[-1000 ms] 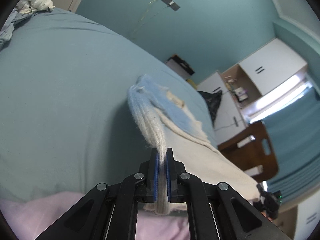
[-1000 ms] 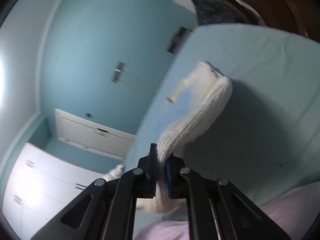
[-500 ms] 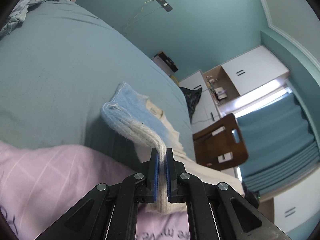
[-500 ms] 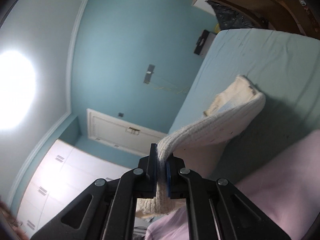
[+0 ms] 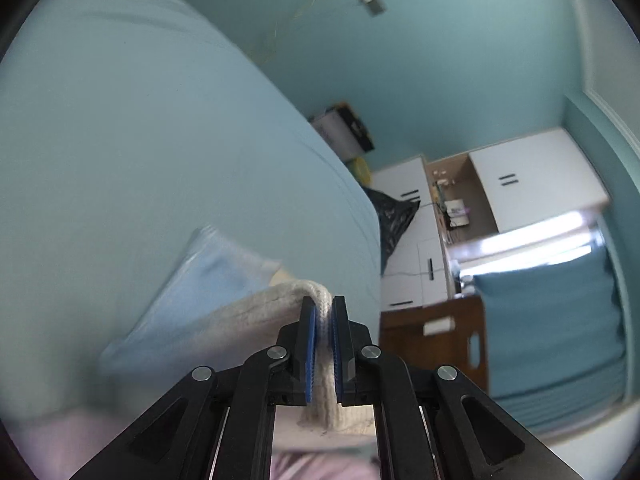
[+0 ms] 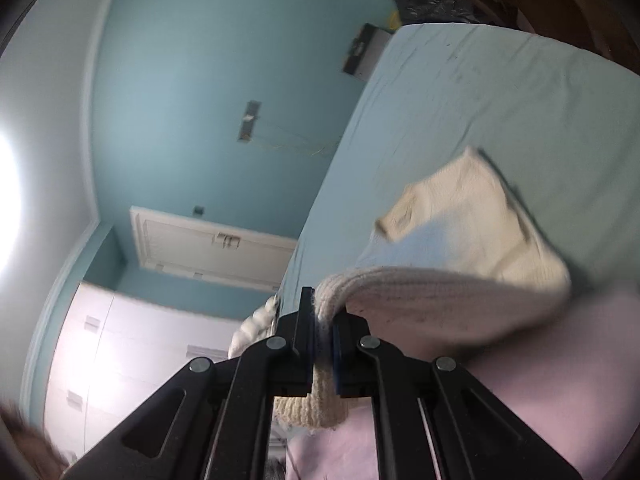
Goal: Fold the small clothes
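1. The left gripper [image 5: 324,316] had its jaws clamped tight on the ribbed cream edge of the knit garment [image 5: 224,292].
2. The right gripper [image 6: 322,320] pinched the same ribbed edge, jaws closed on it.
3. The garment, cream and pale blue, hung stretched between them above the bed [image 5: 120,140], its far part blurred.
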`<state>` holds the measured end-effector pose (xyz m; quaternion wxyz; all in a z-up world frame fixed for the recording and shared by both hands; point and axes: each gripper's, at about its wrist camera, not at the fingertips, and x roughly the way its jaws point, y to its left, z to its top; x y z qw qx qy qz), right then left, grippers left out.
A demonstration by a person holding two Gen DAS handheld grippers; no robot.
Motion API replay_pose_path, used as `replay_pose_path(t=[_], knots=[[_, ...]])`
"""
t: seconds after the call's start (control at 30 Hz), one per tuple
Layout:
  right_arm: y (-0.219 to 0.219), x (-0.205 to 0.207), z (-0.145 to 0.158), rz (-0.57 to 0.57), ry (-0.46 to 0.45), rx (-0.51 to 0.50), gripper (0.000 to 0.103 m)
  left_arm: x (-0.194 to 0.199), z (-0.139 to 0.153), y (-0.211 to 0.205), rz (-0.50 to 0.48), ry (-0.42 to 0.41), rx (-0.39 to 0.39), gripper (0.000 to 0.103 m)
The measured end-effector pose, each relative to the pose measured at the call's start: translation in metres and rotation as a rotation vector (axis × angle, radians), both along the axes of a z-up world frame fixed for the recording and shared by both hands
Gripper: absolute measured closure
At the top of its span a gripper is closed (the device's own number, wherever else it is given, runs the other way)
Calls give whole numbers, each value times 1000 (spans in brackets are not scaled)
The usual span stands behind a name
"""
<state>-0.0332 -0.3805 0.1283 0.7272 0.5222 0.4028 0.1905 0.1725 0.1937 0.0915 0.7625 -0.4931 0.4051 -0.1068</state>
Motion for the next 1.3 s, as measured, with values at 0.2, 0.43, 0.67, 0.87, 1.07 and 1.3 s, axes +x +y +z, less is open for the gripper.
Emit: replay_pose_path(t=[0.2,0.43,0.67,0.87,1.07,1.3], knots=[[-9,209,-76,40,168,58,63,131,-98,18,300,200,101,3],[-19,220,-145,-114,219,-327,9,134,-176,-24,-46,202,368,0],[27,259,-199,160,226,-618,9,159,-212,-56,-303,187,572,0],[84,319,-204,316,210,-719,10,197,-227,-73,-387,184,550,0],[110,337,-197,313,181,-863,95,205,-238,-84,-372,164,609,58],[69,314,-136,17,-32,-792,96,202,-231,-58,-243,93,565,92]])
